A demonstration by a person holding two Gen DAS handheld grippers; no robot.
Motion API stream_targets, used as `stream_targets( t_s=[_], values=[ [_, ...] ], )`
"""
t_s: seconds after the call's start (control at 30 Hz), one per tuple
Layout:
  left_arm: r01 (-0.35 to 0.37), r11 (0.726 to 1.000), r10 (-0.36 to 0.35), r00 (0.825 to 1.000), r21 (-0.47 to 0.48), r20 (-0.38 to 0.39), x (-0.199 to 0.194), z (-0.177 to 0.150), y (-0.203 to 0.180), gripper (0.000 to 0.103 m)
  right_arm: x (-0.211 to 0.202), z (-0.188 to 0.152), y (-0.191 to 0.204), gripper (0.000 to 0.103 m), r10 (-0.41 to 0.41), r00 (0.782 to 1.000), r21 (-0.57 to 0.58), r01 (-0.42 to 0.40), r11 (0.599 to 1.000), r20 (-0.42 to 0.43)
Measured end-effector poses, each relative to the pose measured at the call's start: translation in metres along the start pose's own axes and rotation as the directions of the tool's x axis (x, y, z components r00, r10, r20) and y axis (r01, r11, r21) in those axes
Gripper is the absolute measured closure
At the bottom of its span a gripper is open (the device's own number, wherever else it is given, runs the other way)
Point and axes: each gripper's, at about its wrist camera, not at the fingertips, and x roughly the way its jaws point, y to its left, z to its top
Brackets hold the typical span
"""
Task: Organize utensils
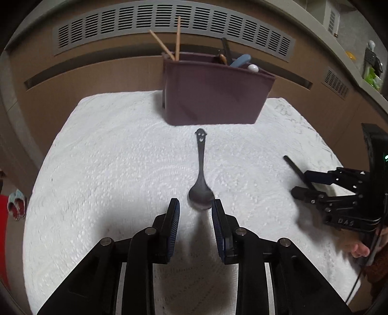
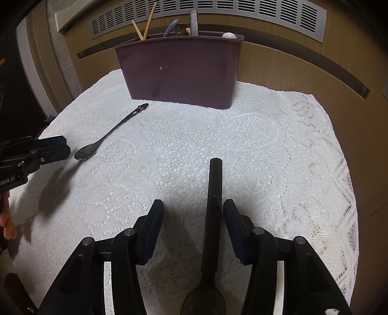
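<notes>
A dark metal spoon (image 1: 200, 179) with a smiley-face handle end lies on the white lace cloth (image 1: 109, 157), its bowl toward me. My left gripper (image 1: 196, 206) is open, its tips on either side of the spoon's bowl. The spoon also shows in the right wrist view (image 2: 109, 133). A black utensil (image 2: 213, 208) with a long handle lies on the cloth between the open fingers of my right gripper (image 2: 192, 208), close to the right finger. A maroon utensil holder (image 1: 213, 94) stands at the far edge, holding chopsticks (image 1: 169, 43) and other utensils.
The table is covered by the white cloth (image 2: 266, 145), and a brown wall with a vent grille (image 1: 169, 21) rises just behind the holder (image 2: 179, 70). My right gripper (image 1: 310, 184) shows at the right of the left wrist view, my left gripper (image 2: 53, 150) at the left of the right wrist view.
</notes>
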Motion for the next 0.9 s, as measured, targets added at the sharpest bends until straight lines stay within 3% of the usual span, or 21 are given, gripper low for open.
stream_targets(
  t_s=[0.23,0.43,0.6,0.77,0.87,0.9],
  values=[
    [-0.007,1.000,0.006,1.000,-0.024,-0.018,0.029,0.009,-0.013,0.070,0.000,0.000,-0.001,0.054,-0.001,1.000,0.007,0.001,1.000,-0.001],
    [-0.093,0.994,0.095,0.995,0.060,-0.029,0.040,0.015,-0.027,0.069,0.000,0.000,0.001,0.054,-0.012,1.000,0.000,0.012,1.000,0.004],
    [-0.102,0.992,0.105,0.994,0.077,-0.025,0.040,0.015,-0.027,0.069,-0.001,-0.001,0.001,0.055,-0.013,1.000,-0.003,0.013,1.000,0.009],
    [-0.045,0.999,0.045,0.999,0.017,0.009,0.028,0.021,-0.015,0.074,0.004,0.008,-0.003,0.067,-0.011,1.000,-0.007,0.011,1.000,0.000],
    [-0.062,0.997,0.057,0.993,0.041,0.107,0.001,0.029,-0.014,0.074,0.006,0.014,-0.005,0.093,-0.040,0.999,-0.016,0.039,0.999,-0.012],
    [-0.063,0.997,0.056,0.989,0.050,0.138,-0.008,0.031,-0.015,0.074,0.006,0.015,-0.005,0.092,-0.047,0.999,-0.022,0.046,0.999,-0.018]
  ],
)
